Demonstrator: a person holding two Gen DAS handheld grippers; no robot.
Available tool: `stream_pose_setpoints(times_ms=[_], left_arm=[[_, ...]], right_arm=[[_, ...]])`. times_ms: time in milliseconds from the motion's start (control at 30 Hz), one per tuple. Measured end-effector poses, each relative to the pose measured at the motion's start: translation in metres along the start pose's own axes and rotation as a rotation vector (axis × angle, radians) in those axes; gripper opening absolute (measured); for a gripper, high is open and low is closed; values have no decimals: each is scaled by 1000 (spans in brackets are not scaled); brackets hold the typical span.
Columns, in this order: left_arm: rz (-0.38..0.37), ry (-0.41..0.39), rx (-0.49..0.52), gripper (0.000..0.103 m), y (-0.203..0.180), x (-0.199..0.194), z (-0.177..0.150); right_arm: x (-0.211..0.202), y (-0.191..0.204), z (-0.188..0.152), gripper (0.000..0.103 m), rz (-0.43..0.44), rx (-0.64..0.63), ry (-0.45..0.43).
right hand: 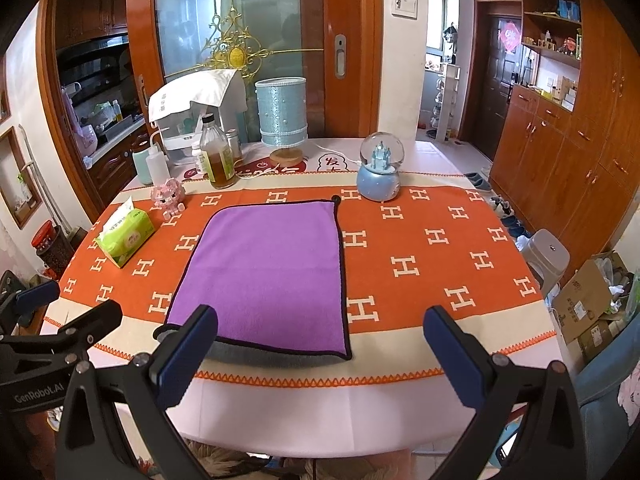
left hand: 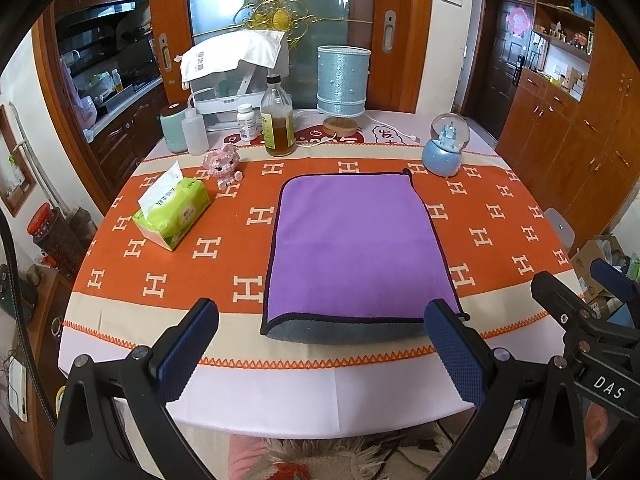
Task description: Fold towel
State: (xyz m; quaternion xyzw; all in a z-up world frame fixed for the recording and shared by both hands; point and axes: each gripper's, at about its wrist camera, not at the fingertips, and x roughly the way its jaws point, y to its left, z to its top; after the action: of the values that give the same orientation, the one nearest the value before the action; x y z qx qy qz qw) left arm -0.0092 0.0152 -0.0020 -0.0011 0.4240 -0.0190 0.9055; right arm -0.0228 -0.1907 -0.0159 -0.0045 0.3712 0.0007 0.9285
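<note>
Purple towel (left hand: 356,240) just ahead of both spread hand-held grippers (left hand: 322,344)

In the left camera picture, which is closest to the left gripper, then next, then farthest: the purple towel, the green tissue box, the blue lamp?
From the left gripper:
1. Purple towel, straight ahead, its near edge just beyond the gripper.
2. Green tissue box, farther back on the left.
3. Blue lamp, at the table's far end, slightly right of the brown bottle.
</note>
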Motion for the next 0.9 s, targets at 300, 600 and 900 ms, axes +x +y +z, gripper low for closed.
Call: stream_pose_setpoints(times_ms=[300, 600, 900], left_arm=[[-6, -7, 3, 102, 0, -4, 1], [-38, 18, 19, 102, 1, 16, 9], [-36, 65, 19, 102, 14, 58, 5]], right_arm=[[-5, 3, -1, 102, -1, -28, -11], [16, 0, 2, 102, 2, -36, 18], [58, -1, -6, 99, 9, -61, 88]])
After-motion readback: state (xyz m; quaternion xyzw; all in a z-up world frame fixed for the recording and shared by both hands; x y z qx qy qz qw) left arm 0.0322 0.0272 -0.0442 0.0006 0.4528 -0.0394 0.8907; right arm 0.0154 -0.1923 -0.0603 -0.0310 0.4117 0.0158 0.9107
